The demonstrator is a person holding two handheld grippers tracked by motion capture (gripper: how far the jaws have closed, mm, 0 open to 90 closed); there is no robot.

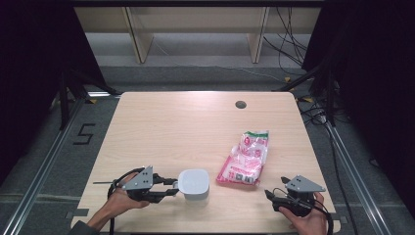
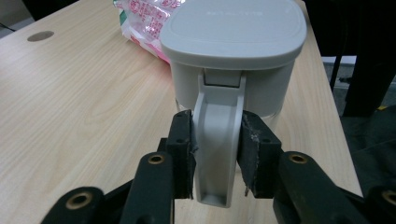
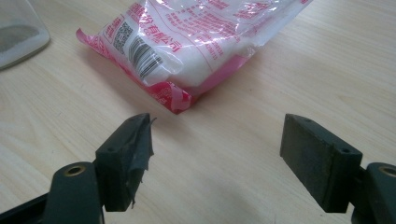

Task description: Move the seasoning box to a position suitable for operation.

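Two things are sitting near the front edge of the table [image 1: 161, 122]: a grey lidded jug [image 1: 194, 183] and, just to its right, a pink and white plastic bag [image 1: 245, 158] lying flat. The left gripper [image 2: 218, 156] is pinching the jug's handle [image 2: 219, 140], both pads pressing on its flat sides just below the lid [image 2: 233, 28], so the jaws are standing narrow around that strip. The jug is looking like stiff, smooth plastic, so the handle is offering a firm hold, though a smooth strip may be letting the body swing if lifted fast; whether anything is inside, making it heavy, is hard to say because the lid is covering it. The right gripper [image 3: 217, 158] is hanging with its jaws wide apart and nothing between them, pointing at the near corner of the bag. The bag is looking soft and slippery, its white filling shifting loosely under glossy film. The sealed flat edge at the near end is probably giving the surest place to pinch, since the bulging middle is likely sliding out from under the pads.
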